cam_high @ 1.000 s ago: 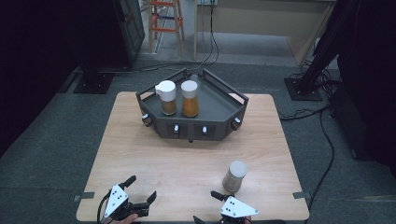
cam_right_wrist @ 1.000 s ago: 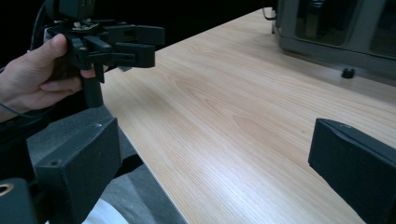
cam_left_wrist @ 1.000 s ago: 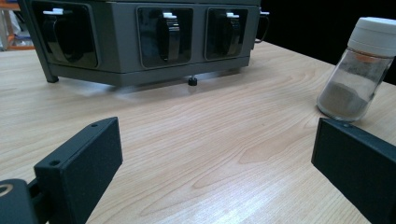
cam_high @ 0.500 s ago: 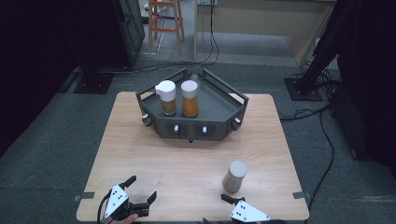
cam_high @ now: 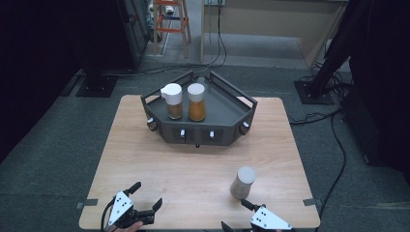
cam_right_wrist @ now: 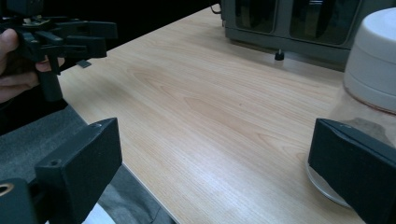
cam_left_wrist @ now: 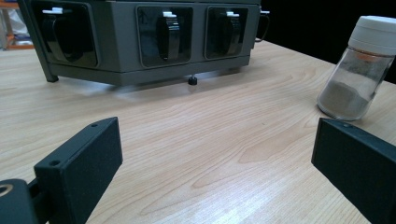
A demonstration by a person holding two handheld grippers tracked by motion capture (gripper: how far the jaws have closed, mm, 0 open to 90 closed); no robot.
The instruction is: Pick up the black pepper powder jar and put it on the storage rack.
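Observation:
A glass jar [cam_high: 243, 182] with a white cap and greyish powder stands on the wooden table [cam_high: 193, 164], front right. My right gripper [cam_high: 235, 214] is open just in front of it at the table's near edge. In the right gripper view the jar [cam_right_wrist: 373, 60] looms close beside the right jaw, untouched. My left gripper [cam_high: 146, 195] is open at the front left with nothing between its jaws. From the left gripper view the jar [cam_left_wrist: 359, 67] stands ahead to the right.
A dark grey angular rack [cam_high: 222, 111] sits at the table's far middle and holds two white-capped jars of brown spice [cam_high: 172, 100] and orange spice [cam_high: 196, 101]. Its front face [cam_left_wrist: 140, 37] has clip handles. Cables and a ladder lie on the floor beyond.
My right gripper has drawn back toward the near edge and shifted a little to the right. The left gripper and the jars have stayed put.

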